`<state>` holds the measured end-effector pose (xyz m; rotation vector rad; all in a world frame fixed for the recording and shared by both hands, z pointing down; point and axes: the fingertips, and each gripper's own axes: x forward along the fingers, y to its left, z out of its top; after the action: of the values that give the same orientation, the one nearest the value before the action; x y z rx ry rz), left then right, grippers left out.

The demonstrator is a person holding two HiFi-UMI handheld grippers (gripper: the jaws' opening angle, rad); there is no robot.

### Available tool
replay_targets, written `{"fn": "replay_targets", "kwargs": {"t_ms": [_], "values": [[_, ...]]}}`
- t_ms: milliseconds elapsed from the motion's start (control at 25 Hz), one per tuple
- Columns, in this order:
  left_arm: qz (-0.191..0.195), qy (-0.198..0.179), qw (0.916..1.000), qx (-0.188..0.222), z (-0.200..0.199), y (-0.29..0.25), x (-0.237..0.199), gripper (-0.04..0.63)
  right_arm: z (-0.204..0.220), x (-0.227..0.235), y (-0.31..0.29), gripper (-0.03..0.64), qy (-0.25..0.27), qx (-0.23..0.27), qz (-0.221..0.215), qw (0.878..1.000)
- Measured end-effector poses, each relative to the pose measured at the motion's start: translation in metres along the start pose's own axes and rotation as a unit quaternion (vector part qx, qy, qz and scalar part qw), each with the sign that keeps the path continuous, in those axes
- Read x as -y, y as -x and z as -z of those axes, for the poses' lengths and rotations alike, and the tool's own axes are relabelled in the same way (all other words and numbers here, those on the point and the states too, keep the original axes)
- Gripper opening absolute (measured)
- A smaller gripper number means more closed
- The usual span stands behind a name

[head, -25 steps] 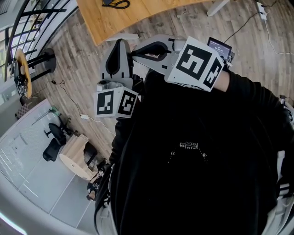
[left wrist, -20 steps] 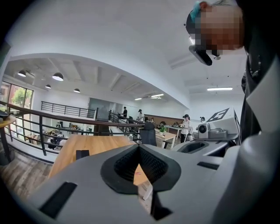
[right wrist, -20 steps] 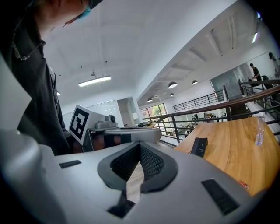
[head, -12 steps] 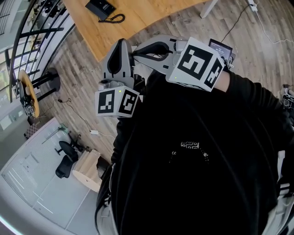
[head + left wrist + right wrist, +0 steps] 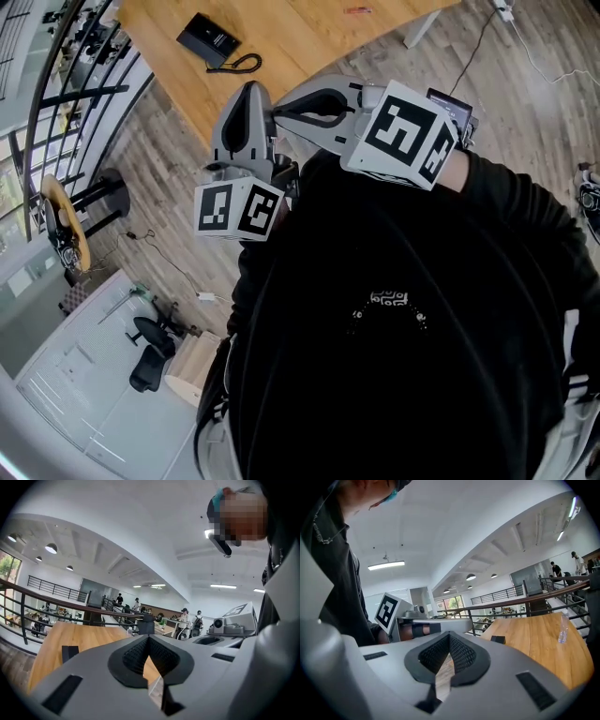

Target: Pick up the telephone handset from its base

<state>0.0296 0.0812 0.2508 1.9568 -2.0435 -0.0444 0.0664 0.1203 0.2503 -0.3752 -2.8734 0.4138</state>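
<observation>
The left gripper (image 5: pixel 248 89) and the right gripper (image 5: pixel 280 110) were held side by side, close to the black-clad torso (image 5: pixel 403 328) of the person, above the wood-plank floor (image 5: pixel 173 178). In the head view, both were aimed toward the wooden table (image 5: pixel 309 33).

**Left gripper.** In the left gripper view, the jaws of the left gripper (image 5: pixel 148 638) were seen brought together, with the ribbed pads (image 5: pixel 133 656) meeting at their tips. Nothing was held between them. Its marker cube (image 5: pixel 236 208) was seen at the rear of the unit.

**Right gripper.** In the right gripper view, the jaws of the right gripper (image 5: pixel 450 637) were likewise closed tip to tip, and no object was gripped. Its marker cube (image 5: pixel 403 131) was carried just beside the person's sleeve.

**Task object.** The black telephone (image 5: pixel 208 39) was located flat on the table, near the table edge that faced the grippers. Its coiled cord (image 5: pixel 246 64) was laid beside it on the table surface. The handset could not be distinguished from the base at this size. The telephone was positioned well apart from both grippers and was touched by neither. It was also registered as a small dark block in the left gripper view (image 5: pixel 70 652) and in the right gripper view (image 5: pixel 498 639).

**Surroundings.** A clear bottle (image 5: pixel 563 629) was stood upright on the table. A black metal railing (image 5: pixel 80 89) was run along the floor edge beyond the table.
</observation>
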Motion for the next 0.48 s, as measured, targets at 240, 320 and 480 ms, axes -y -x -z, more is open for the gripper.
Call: {"fn": "replay_targets", "kwargs": {"t_ms": [240,320,480], "values": [[0.017,0.001,0.9998,0.009,-0.009,-0.013,-0.032,0.006,-0.009,0.019,-0.03,0.018,0.003,-0.003,0.019,1.0],[0.018,0.005,0.9997,0.013,-0.012,-0.014,-0.044,0.006,-0.012,0.023,-0.042,0.018,0.002,-0.009,0.024,1.0],[0.03,0.002,0.9994,0.017,-0.02,-0.015,-0.069,0.006,-0.02,0.028,-0.066,0.018,0.002,-0.01,0.035,0.999]]}}
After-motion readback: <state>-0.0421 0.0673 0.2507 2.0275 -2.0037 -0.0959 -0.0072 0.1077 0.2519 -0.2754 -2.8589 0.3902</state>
